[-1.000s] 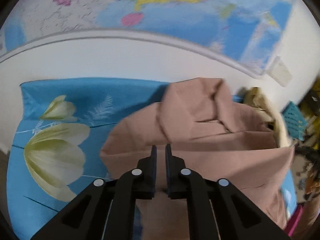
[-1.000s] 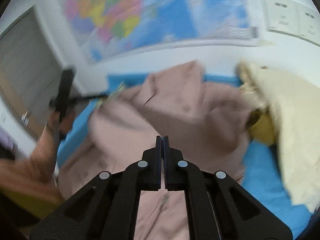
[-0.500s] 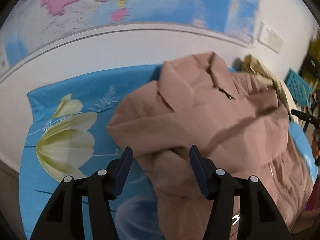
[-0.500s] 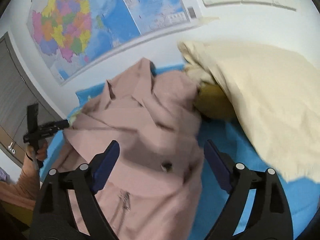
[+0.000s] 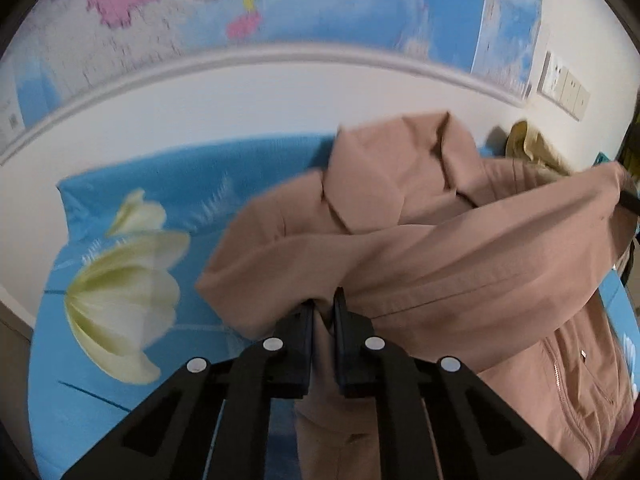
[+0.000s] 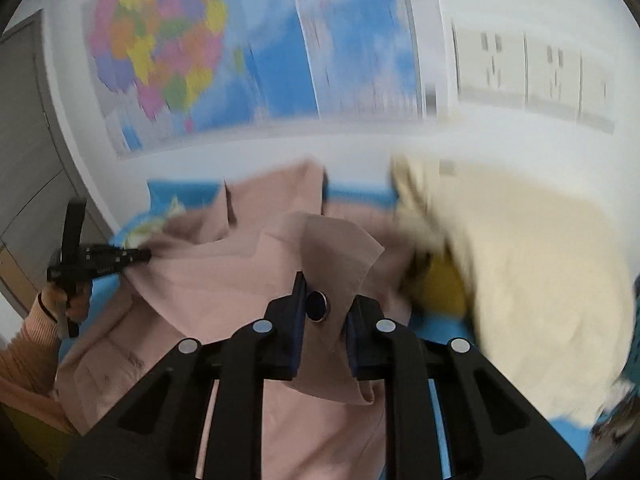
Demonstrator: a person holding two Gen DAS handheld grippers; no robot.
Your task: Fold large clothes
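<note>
Fingers first: we see the left gripper (image 5: 323, 308) just closed, pads pinching a fold of the dusty-pink cotton jacket (image 5: 460, 264). Right gripper (image 6: 325, 304) also just closed, clamped on a jacket flap w/ a dark round snap button (image 6: 317, 306) between the pads. Jacket lies bunched across the blue flower-print bedsheet (image 5: 132, 216), part lifted btwn both grippers. Cream fabric heap (image 6: 528, 264) just right of it. Farther back, white wall w/ coloured map poster (image 6: 248, 60) & wall sockets (image 6: 532, 76).
</note>
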